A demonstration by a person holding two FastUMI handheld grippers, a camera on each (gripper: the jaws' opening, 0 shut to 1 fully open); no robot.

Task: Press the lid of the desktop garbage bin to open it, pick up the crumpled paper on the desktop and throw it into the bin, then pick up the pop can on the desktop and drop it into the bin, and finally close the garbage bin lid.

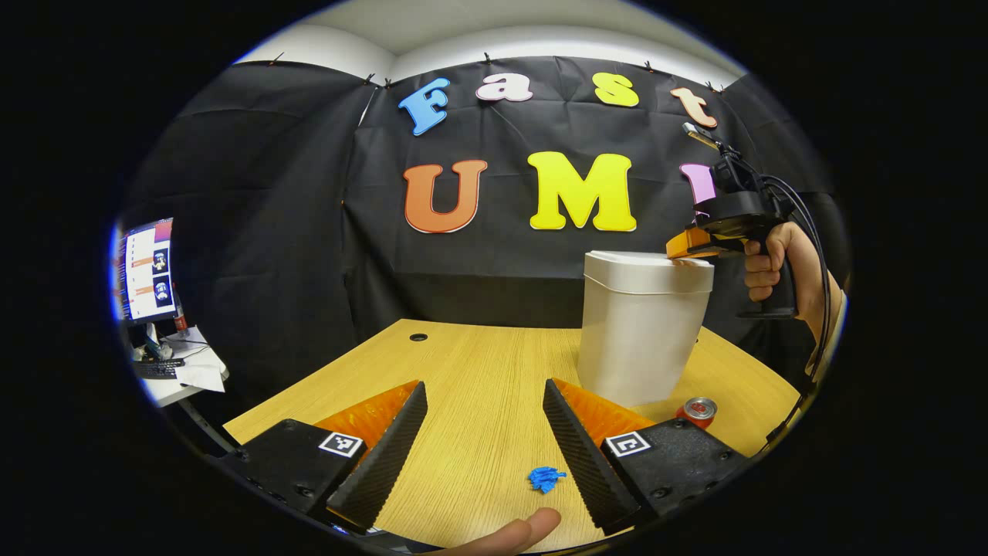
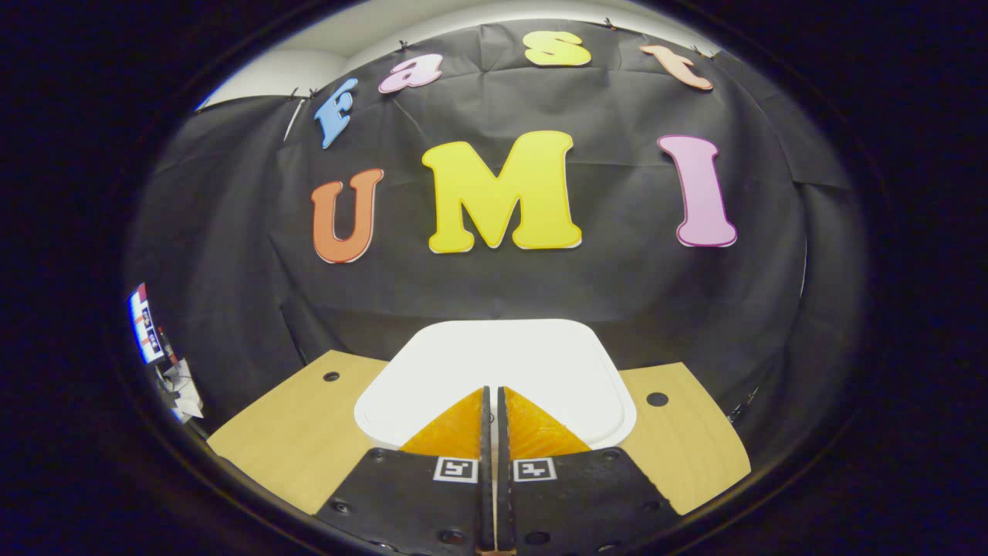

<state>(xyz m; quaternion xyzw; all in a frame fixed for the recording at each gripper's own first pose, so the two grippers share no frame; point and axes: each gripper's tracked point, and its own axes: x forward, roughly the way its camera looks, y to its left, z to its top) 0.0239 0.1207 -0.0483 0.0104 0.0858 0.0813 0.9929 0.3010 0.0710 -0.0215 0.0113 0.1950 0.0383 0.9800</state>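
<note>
While my right gripper (image 2: 492, 398) rests with its fingers together on the white lid (image 2: 540, 355) of the garbage bin (image 1: 641, 340), a push off-centre could tip the bin. My left gripper (image 1: 485, 428) waits, fingers apart; the blue crumpled paper (image 1: 546, 478) lies at five o'clock between them, the pop can (image 1: 698, 411) at three o'clock.
</note>
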